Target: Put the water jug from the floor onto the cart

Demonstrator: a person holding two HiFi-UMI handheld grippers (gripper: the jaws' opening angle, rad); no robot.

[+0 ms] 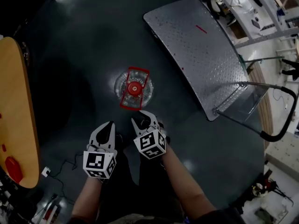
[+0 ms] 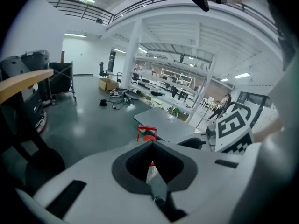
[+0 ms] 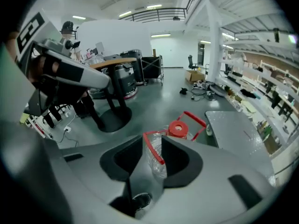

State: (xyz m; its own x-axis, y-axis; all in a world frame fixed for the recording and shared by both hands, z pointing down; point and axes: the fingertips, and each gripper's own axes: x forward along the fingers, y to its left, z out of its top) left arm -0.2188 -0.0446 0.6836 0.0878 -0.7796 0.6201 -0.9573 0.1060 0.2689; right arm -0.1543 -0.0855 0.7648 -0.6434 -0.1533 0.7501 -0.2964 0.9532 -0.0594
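Just ahead of the open, empty right gripper (image 1: 141, 116) stands the water jug (image 1: 134, 88) on the floor (image 1: 70, 78), cart (image 1: 196, 50) off to its right; left gripper (image 1: 110, 125) alongside, jaws together.

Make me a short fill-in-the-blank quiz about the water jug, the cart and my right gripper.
1. The water jug stands on the ___, not on the cart.
2. The jug's cap is coloured ___.
3. The right gripper is short of the jug, and its jaws are ___.
Missing words: floor; red; open.
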